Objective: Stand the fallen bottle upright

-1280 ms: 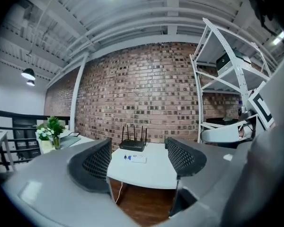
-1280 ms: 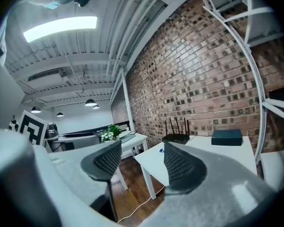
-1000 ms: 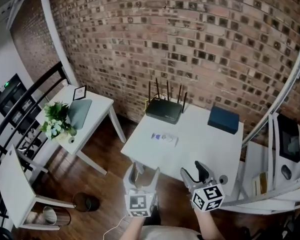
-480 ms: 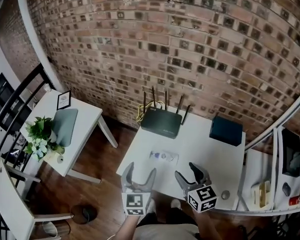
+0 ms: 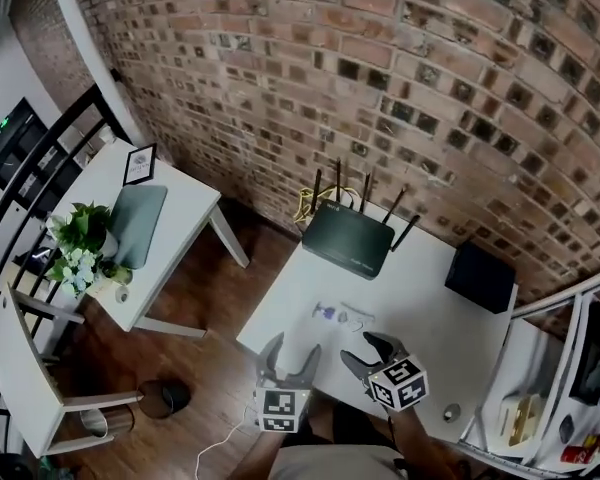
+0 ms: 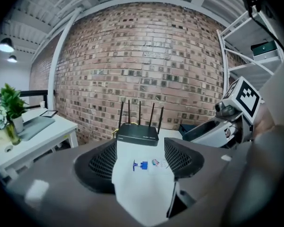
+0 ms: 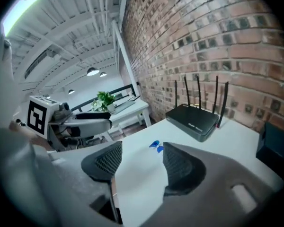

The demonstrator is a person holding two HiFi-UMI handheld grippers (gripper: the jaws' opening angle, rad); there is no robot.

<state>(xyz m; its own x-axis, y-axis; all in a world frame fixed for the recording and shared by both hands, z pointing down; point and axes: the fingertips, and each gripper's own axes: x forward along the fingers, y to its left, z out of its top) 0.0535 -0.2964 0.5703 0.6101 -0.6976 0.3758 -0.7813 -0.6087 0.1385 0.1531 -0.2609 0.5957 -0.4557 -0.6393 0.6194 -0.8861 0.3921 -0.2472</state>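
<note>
White worktop (image 5: 420, 298): one fallen bottle (image 5: 342, 317) before one router (image 5: 348, 239); nearer, my left hand-held gripper (image 5: 292, 349) is closing empty, right hand-held gripper (image 5: 365, 350) half-open, empty.

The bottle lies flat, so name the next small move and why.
Likely ease the right gripper forward over the bottle: it lies on its side on the table just ahead, and the jaws stand apart with nothing between them.

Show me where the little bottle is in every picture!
Head view: bottle lying mid-table, below the router.
Left gripper view: bottle at centre, before the router.
Right gripper view: bottle just above centre, only its blue cap showing.
Shared landmark: the black router with antennas.
</note>
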